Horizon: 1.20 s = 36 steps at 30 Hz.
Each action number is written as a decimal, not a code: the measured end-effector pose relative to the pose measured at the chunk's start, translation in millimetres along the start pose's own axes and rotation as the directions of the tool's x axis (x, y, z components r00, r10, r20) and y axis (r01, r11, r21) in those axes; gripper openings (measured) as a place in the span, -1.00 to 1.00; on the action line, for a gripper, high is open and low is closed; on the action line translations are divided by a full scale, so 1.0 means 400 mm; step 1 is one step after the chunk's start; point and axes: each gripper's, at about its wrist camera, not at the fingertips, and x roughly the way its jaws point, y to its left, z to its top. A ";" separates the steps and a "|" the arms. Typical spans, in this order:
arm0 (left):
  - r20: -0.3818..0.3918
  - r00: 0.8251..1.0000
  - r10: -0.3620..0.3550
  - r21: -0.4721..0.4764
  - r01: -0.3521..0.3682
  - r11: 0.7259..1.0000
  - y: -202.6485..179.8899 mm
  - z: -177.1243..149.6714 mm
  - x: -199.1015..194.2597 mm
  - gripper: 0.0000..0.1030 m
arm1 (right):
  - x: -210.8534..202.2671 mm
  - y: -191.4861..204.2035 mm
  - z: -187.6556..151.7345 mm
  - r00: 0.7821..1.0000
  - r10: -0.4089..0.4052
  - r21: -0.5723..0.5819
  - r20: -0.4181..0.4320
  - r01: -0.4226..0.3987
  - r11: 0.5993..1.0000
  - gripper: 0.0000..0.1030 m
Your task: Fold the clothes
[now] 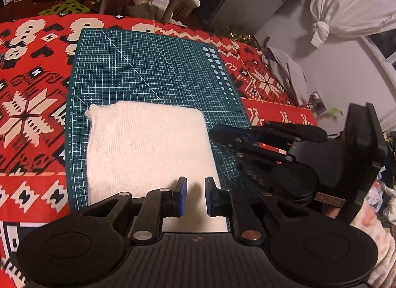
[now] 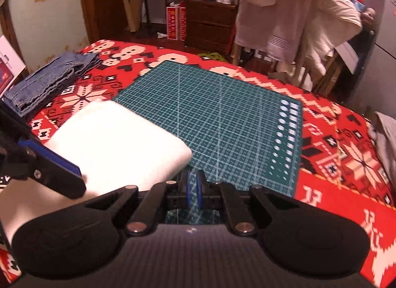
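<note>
The white cloth (image 1: 148, 149) on the green mat (image 1: 148, 70) looks soft, light and floppy; best pinched at its near edge. The left gripper (image 1: 195, 196) hovers over it with jaws parted and empty; the right gripper (image 2: 194, 189), beside the cloth, is nearly closed, seemingly on nothing.

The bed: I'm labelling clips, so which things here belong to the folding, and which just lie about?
In the job:
white folded knit cloth
green gridded cutting mat
left gripper
right gripper

Lying about:
folded blue denim garment
grey crumpled garment
</note>
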 end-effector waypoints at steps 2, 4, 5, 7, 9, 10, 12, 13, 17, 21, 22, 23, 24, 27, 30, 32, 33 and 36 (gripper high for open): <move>-0.012 1.000 -0.001 0.000 0.001 1.000 0.007 0.001 0.010 -0.74 | 0.014 -0.003 0.012 1.000 0.012 0.003 0.012 -0.012 1.000 -0.87; -0.017 1.000 -0.008 -0.003 0.008 1.000 0.015 0.002 0.014 -0.74 | 0.032 -0.009 0.024 1.000 0.014 0.013 0.015 -0.014 1.000 -0.87; -0.018 1.000 -0.013 -0.007 0.013 1.000 0.019 0.004 0.013 -0.74 | 0.041 -0.016 0.031 1.000 0.008 0.023 0.014 -0.009 1.000 -0.87; -0.016 1.000 -0.021 -0.014 0.021 1.000 0.025 0.007 0.011 -0.74 | 0.058 -0.029 0.043 1.000 -0.003 0.042 0.013 0.003 0.999 -0.87; -0.006 1.000 -0.016 -0.014 0.016 1.000 0.028 0.009 0.003 -0.74 | 0.064 -0.043 0.055 1.000 -0.018 0.063 0.016 0.017 0.998 -0.87; 0.002 1.000 -0.012 -0.013 0.012 1.000 0.029 0.009 -0.003 -0.74 | 0.061 -0.050 0.060 0.999 -0.028 0.075 0.020 0.026 0.997 -0.86; 0.018 1.000 -0.001 -0.006 0.001 1.000 0.028 0.009 -0.017 -0.74 | 0.039 -0.056 0.063 0.998 -0.048 0.096 0.037 0.045 0.994 -0.86; 0.029 1.000 0.009 0.001 -0.009 1.000 0.026 0.006 -0.025 -0.74 | 0.021 -0.053 0.061 0.997 -0.057 0.099 0.045 0.052 0.994 -0.84; 0.073 0.996 0.054 0.036 -0.057 0.998 0.007 -0.018 -0.063 -0.47 | -0.064 -0.026 0.037 0.993 -0.102 0.117 0.067 0.094 0.989 -0.30; 0.113 0.988 0.100 0.063 -0.108 0.992 -0.013 -0.064 -0.105 -0.07 | -0.155 0.027 -0.010 0.988 -0.132 0.141 0.076 0.120 0.983 0.25; 0.120 0.986 0.112 0.070 -0.121 0.990 -0.018 -0.077 -0.115 -0.01 | -0.178 0.040 -0.024 0.987 -0.139 0.150 0.080 0.126 0.981 0.42; 0.129 0.984 0.124 0.076 -0.135 0.988 -0.023 -0.092 -0.126 0.14 | -0.202 0.057 -0.037 0.985 -0.147 0.157 0.088 0.132 0.979 0.51; 0.137 0.981 0.136 0.082 -0.148 0.986 -0.028 -0.106 -0.137 0.28 | -0.226 0.073 -0.050 0.983 -0.156 0.164 0.096 0.139 0.977 0.67; 0.151 0.973 0.173 0.092 -0.188 0.978 -0.044 -0.150 -0.167 0.49 | -0.297 0.122 -0.088 0.978 -0.173 0.173 0.116 0.151 0.973 0.93; 0.159 0.966 0.205 0.092 -0.222 0.971 -0.060 -0.193 -0.193 0.65 | -0.361 0.164 -0.122 0.973 -0.196 0.187 0.126 0.170 0.967 0.99; 0.162 0.959 0.233 0.100 -0.251 0.963 -0.073 -0.220 -0.204 0.66 | -0.396 0.187 -0.145 0.974 -0.192 0.202 0.118 0.166 0.965 0.99; 0.162 0.955 0.249 0.108 -0.268 0.958 -0.081 -0.233 -0.208 0.66 | -0.411 0.196 -0.158 0.974 -0.194 0.210 0.118 0.167 0.963 0.99; 0.165 0.944 0.286 0.124 -0.307 0.944 -0.100 -0.267 -0.215 0.66 | -0.452 0.217 -0.198 0.973 -0.203 0.239 0.110 0.173 0.956 0.99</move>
